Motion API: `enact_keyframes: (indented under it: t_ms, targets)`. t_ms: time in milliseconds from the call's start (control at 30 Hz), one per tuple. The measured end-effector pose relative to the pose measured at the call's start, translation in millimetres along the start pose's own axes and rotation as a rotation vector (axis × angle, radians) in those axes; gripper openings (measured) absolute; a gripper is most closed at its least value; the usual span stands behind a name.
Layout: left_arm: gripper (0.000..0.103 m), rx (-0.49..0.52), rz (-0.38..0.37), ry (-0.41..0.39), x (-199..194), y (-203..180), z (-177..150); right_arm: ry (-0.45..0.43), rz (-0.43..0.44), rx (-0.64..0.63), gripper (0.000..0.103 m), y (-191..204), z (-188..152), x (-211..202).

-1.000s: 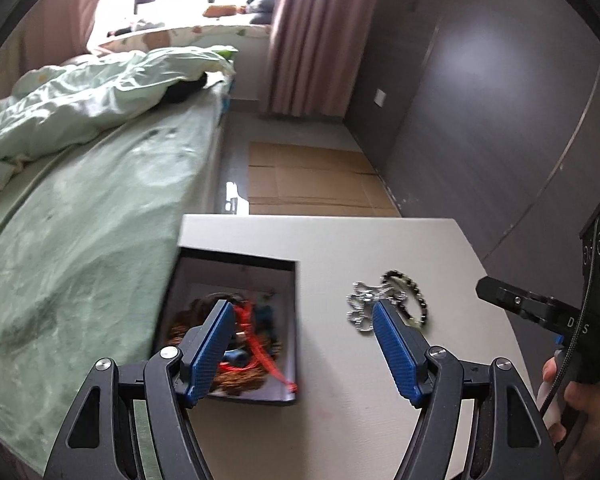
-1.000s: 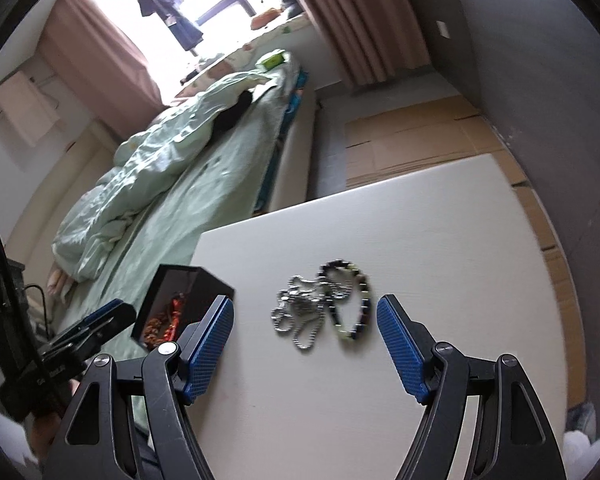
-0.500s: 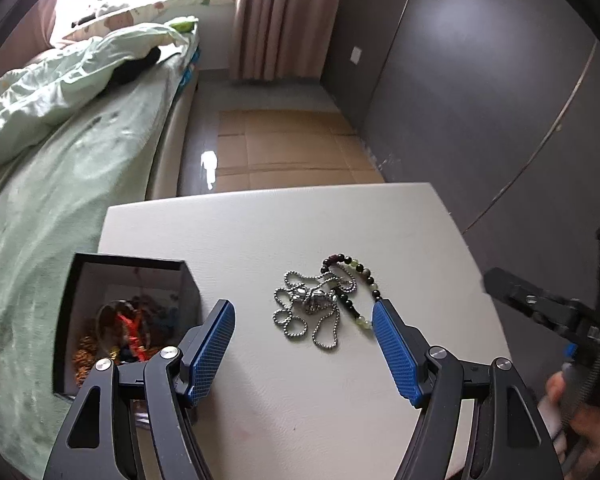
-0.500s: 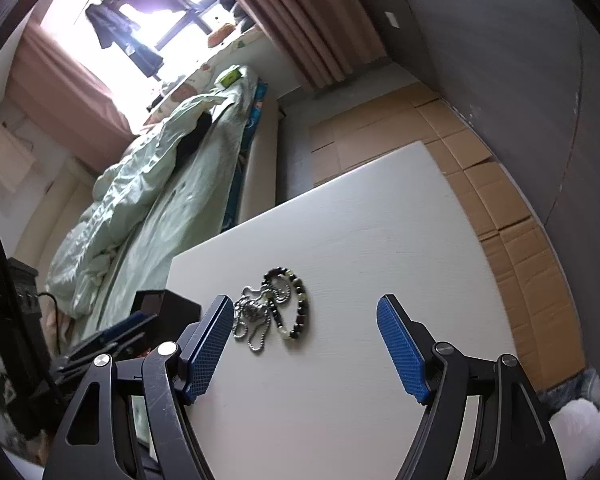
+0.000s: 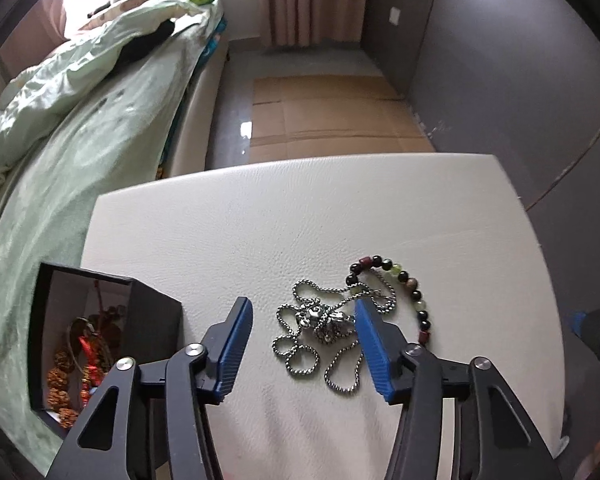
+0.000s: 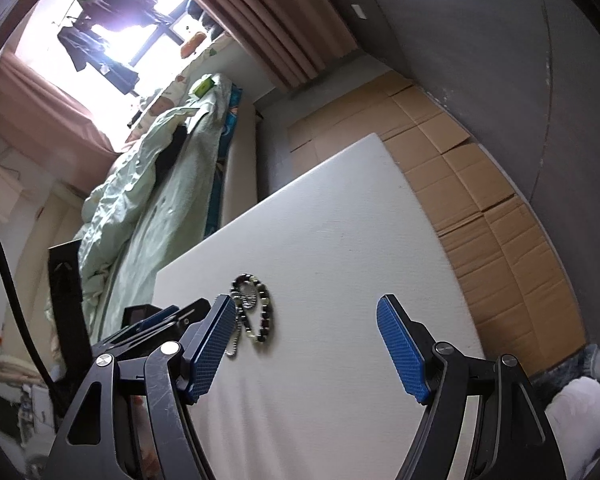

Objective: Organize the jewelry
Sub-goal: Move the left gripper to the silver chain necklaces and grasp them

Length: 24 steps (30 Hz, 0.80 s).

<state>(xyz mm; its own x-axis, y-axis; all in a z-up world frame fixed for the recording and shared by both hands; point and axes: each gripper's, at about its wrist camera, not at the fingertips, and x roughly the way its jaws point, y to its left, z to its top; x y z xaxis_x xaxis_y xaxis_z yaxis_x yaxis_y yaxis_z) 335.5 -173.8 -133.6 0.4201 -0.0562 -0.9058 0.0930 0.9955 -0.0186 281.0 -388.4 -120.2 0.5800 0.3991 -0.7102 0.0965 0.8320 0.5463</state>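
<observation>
A silver chain necklace [image 5: 320, 332] with a pendant lies heaped on the white table [image 5: 260, 220], tangled with a dark bead bracelet [image 5: 410, 292]. My left gripper [image 5: 302, 306] hovers over the chain, pointing steeply down. Its jaws are closing with the chain between them, and the blue pads [image 5: 374, 348] are not pressing on it. The bracelet [image 6: 266, 312] and chain [image 6: 240, 336] also show in the right wrist view. There my right gripper [image 6: 305, 304] stands open over bare table just right of them, holding nothing. The left gripper [image 6: 160, 320] shows at its left.
An open black box [image 5: 148, 320] with orange and red jewelry inside stands at the table's left front. A bed with a green quilt [image 5: 80, 120] runs along the left. Flattened cardboard [image 5: 324, 108] covers the floor beyond the table. A dark wall [image 5: 500, 60] is to the right.
My left gripper has swung right from above the black box to above the chain, dropped closer, and its jaws have narrowed. The right gripper rolled and drifted, so the jewelry now sits by its left finger.
</observation>
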Motion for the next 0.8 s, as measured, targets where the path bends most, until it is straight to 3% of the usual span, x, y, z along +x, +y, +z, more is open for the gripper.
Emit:
enact_keyframes:
  t_ms: [367,500,667,700,800]
  targets:
    - [0.051,0.006,0.034,0.056,16,-2,-11,0.01,0.001,0.032,0.074,-11,0,-2]
    - [0.04,-0.025,-0.016,0.077,16,4,-13,0.017,0.003,0.03,0.074,-12,0,-1]
    - [0.028,-0.031,0.002,0.075,17,3,-10,0.026,0.003,0.009,0.074,-6,-3,1]
    - [0.02,-0.022,0.004,0.074,17,2,-10,0.029,0.002,0.006,0.074,-6,-3,2]
    - [0.014,-0.024,-0.035,0.096,18,5,-5,0.037,-0.001,0.0,0.074,-5,-4,4]
